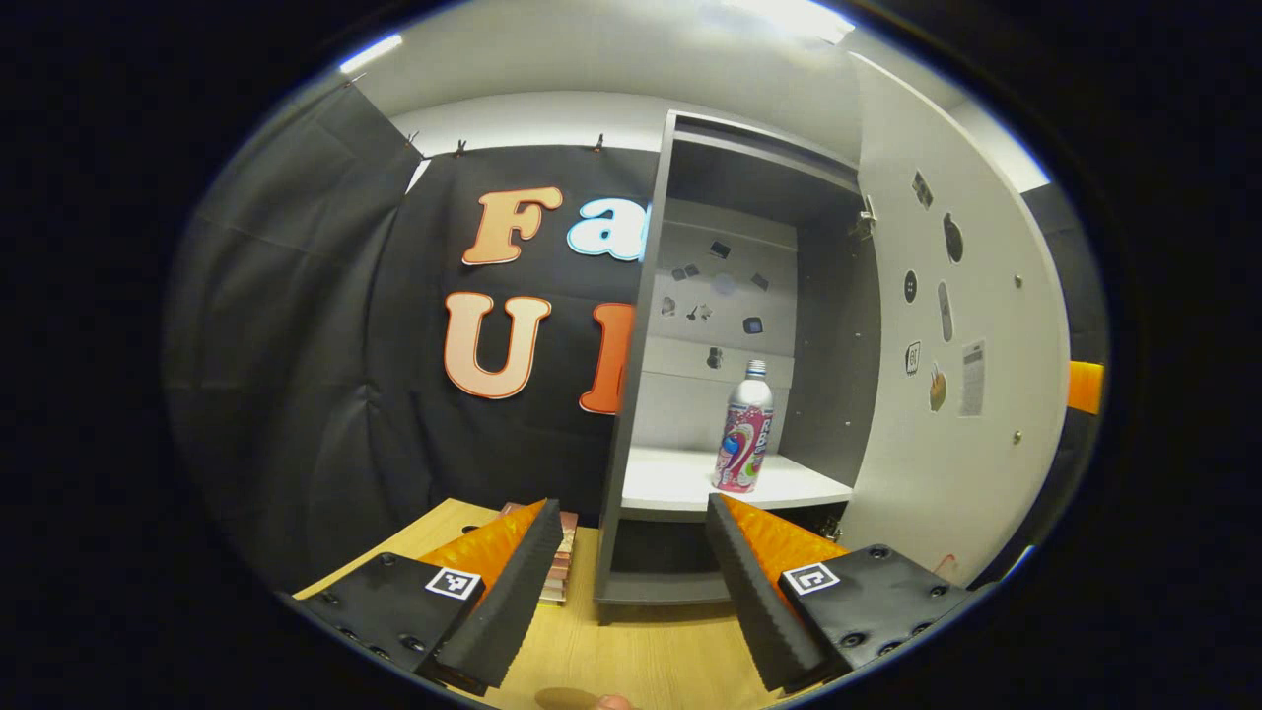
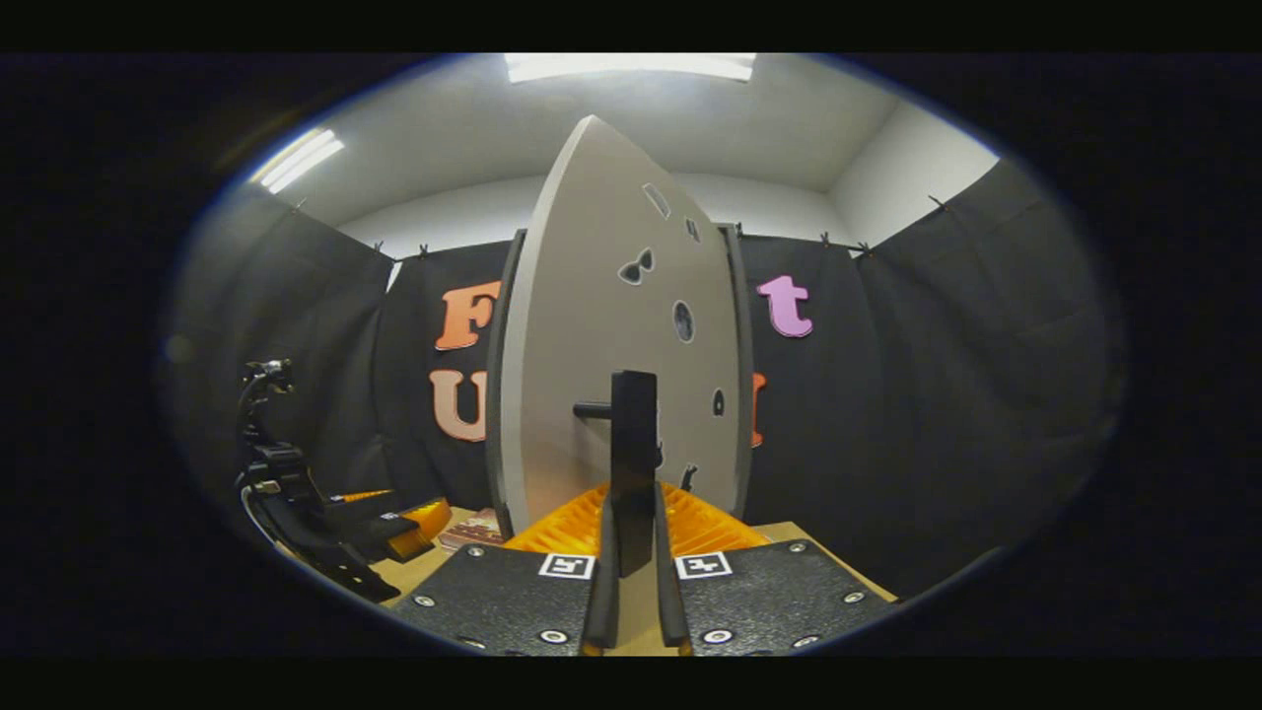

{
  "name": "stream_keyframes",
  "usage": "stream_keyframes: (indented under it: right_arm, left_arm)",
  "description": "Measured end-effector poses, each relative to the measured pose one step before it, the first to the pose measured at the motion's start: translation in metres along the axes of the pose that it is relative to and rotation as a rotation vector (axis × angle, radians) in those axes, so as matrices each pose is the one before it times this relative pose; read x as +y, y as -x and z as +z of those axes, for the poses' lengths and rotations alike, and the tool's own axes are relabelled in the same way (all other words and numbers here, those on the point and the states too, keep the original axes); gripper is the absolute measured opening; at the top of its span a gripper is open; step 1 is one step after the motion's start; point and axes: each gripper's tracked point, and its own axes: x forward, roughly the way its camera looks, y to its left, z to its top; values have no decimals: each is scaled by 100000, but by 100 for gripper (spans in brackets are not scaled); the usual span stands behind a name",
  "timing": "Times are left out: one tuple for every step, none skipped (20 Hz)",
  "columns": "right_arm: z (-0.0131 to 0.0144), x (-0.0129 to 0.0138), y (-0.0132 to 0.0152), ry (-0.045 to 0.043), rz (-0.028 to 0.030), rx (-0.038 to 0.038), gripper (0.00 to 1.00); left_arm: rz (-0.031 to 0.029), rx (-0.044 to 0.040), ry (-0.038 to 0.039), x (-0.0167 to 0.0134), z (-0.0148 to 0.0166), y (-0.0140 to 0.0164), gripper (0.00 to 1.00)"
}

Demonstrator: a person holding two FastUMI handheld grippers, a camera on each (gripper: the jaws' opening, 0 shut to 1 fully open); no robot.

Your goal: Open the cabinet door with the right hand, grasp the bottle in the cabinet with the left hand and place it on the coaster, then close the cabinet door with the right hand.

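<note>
1. Bottle (image 1: 744,428) stands upright on the white shelf (image 1: 680,478) inside the cabinet (image 1: 636,325), near the shelf's front edge.
2. Cabinet door (image 1: 946,325) is swung open to the right of the opening.
3. Left tool (image 1: 631,562) hovers over the wooden tabletop (image 1: 631,656) before the cabinet, fingers spread wide and holding nothing.
4. Right tool (image 2: 631,582) is narrowed onto the door's black handle (image 2: 633,454), both fingers against it.

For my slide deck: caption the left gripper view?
Open left gripper faces the pink-labelled bottle standing on the white shelf behind the open grey cabinet door.
</note>
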Motion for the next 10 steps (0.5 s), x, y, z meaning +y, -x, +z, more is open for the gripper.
stream_keyframes:
  right_arm:
    - [88, -1542, 612, 1098, -1092, -395, 16]
    - [79, -1522, 373, 1988, -1463, -754, 19]
    - [-255, -1409, 150, 2904, -1301, 164, 17]
    - [-409, -950, -182, 3496, -798, 131, 22]
    - [-264, -1368, 285, 3569, -1248, 393, 19]
    - [-187, -1133, 181, 2800, -709, -181, 19]
    - [149, -874, 239, 953, 261, -1016, 27]
    - [-184, -551, 264, -107, 777, 320, 19]
    - [2, -442, 314, -427, 778, -331, 22]
    - [-41, -645, -38, -433, -184, -71, 25]
  left_arm:
    - [17, -342, -1217, -725, 168, 342, 95]
    - [-248, -677, -1179, -703, 409, -68, 95]
    - [-492, -565, -1090, -679, 289, -55, 95]
    - [-958, -398, -788, -694, 102, 69, 95]
    - [-1082, -370, -542, -733, 313, -115, 95]
    - [-1023, -570, -492, -648, 364, -239, 95]
    - [-675, -771, -463, -497, 273, -203, 95]
    - [-633, -342, -488, -450, 51, -190, 95]
    - [-772, -57, -361, -547, 102, -331, 95]
    - [-1170, 365, -358, -592, 22, -402, 95]
